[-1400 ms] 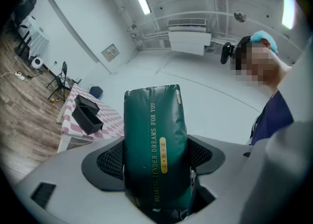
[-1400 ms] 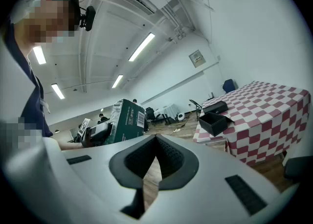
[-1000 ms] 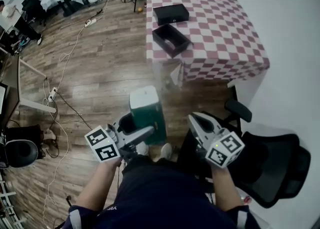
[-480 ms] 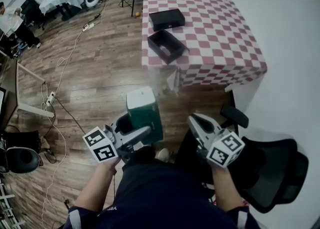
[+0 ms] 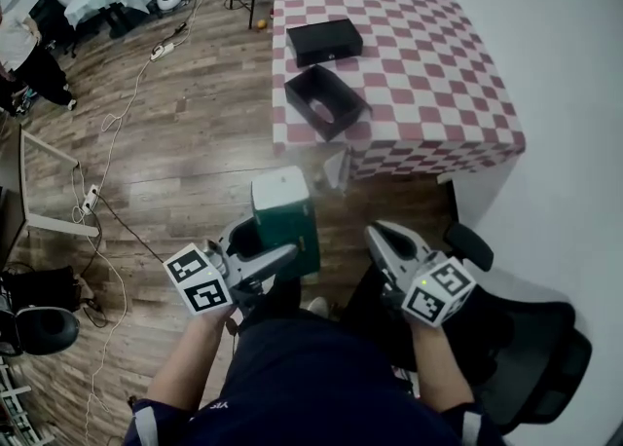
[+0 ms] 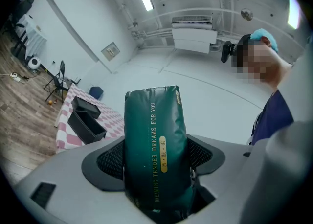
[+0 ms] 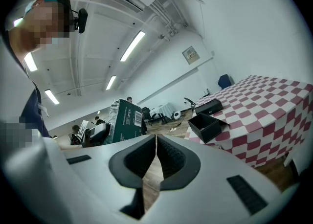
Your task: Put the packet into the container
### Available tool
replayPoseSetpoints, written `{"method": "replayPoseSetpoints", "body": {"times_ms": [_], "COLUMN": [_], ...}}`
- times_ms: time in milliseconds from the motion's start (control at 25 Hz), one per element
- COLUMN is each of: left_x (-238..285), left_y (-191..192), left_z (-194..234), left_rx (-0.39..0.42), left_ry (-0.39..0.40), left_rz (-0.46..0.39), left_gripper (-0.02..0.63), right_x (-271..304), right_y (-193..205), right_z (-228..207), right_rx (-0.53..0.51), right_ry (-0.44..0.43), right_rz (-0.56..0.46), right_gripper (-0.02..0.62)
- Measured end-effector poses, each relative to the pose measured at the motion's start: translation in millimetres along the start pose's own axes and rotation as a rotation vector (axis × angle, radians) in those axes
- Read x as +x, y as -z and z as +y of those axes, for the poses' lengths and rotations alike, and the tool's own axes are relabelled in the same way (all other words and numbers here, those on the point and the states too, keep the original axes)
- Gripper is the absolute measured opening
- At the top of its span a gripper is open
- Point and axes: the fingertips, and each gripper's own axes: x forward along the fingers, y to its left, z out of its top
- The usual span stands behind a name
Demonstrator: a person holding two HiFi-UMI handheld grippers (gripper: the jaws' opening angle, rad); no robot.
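Checked table (image 5: 438, 64) bears the black container (image 5: 326, 101); short of it, left gripper (image 6: 156, 164) clamps a green packet (image 6: 154, 120) reading "TENDER DREAMS FOR YOU"; right gripper (image 7: 155, 142) closed, empty.

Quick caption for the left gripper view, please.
Left gripper clamps a dark green packet; checkered table with black boxes behind.

Green packet (image 5: 284, 212): 1
Grippers: 2, the left gripper (image 5: 267, 241) and the right gripper (image 5: 377, 234)
Black boxes by the tabletop's left edge: 2, the open container (image 5: 301, 106) and the shut box (image 5: 324, 41)
Checked table (image 5: 433, 64): 1
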Motion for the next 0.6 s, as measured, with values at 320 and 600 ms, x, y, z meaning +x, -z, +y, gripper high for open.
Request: {"method": "replayPoseSetpoints", "body": {"times_ms": [320, 600], "left_x": [20.8, 39.4], "left_y": [-49.1, -98.2], "left_z": [87.5, 158.9], "left_rx": [-0.031, -0.039], "left_ry": [0.018, 0.055], "left_rz": [0.031, 0.065], "left_gripper": [0.403, 0.403], "right_x": [84.3, 158.6], "right_y": [-27.1, -61.9], "right_z": [-34.5, -61.1], "right_rx": [0.031, 0.038], "right_ry": [0.033, 0.076], "right_rz": [0.026, 0.028], "right_gripper": [0.017, 0.017]}}
